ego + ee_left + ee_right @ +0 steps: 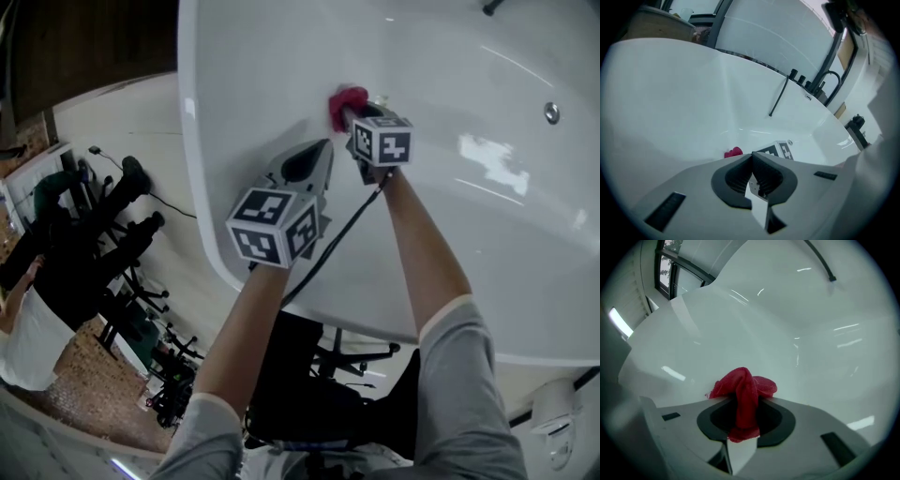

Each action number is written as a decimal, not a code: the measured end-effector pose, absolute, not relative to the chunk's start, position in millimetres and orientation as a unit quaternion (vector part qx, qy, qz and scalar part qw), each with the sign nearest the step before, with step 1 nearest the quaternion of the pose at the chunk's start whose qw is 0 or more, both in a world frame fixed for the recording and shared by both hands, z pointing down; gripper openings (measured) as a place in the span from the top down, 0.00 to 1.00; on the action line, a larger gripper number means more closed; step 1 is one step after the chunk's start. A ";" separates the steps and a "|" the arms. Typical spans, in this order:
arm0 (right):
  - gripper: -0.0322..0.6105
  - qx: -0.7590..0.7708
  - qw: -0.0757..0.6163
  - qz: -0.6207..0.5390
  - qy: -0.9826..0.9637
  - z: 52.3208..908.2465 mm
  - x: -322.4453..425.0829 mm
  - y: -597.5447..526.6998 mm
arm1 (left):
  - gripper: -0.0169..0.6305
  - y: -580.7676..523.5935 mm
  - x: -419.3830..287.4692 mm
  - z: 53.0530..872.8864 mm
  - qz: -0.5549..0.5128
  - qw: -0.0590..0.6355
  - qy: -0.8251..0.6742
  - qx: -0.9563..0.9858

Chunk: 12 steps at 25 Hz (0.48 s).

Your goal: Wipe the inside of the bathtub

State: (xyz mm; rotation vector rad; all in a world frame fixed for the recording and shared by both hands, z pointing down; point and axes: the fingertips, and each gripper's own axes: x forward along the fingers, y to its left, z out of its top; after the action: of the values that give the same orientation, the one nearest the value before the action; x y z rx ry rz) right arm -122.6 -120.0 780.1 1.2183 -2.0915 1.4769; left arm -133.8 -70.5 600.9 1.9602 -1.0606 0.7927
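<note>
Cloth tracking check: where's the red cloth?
Head view, upper centre: the red cloth is clamped in the right hand-held gripper inside the bathtub, just beyond the left hand-held gripper.

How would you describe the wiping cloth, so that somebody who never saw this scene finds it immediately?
Start at the large white bathtub; the right gripper reaches into it. The cloth is the small crumpled bunch pinched between its jaws, and it is the only red thing on all that white.

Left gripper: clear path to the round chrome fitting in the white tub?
Probably not: right gripper, shut on the red cloth, and its forearm lie between left gripper and the round chrome fitting.
</note>
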 end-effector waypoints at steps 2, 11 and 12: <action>0.79 0.440 0.156 0.504 -0.727 786.8 -113.9 -135.9 | 0.96 -73.5 -127.3 608.8 0.316 0.378 -0.408 0.769; 0.79 0.421 0.129 0.549 -0.711 796.8 -115.2 -114.0 | 0.96 -91.7 -114.5 630.9 0.329 0.383 -0.394 0.768; 0.79 0.411 0.137 0.555 -0.710 800.6 -119.8 -105.6 | 0.96 -92.1 -115.9 633.4 0.330 0.384 -0.393 0.768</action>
State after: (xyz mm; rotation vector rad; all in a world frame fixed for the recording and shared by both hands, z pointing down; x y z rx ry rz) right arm -119.8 -105.6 800.6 1.1888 -2.0554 1.6045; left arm -115.9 -92.1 633.4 1.9571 -1.0009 0.8425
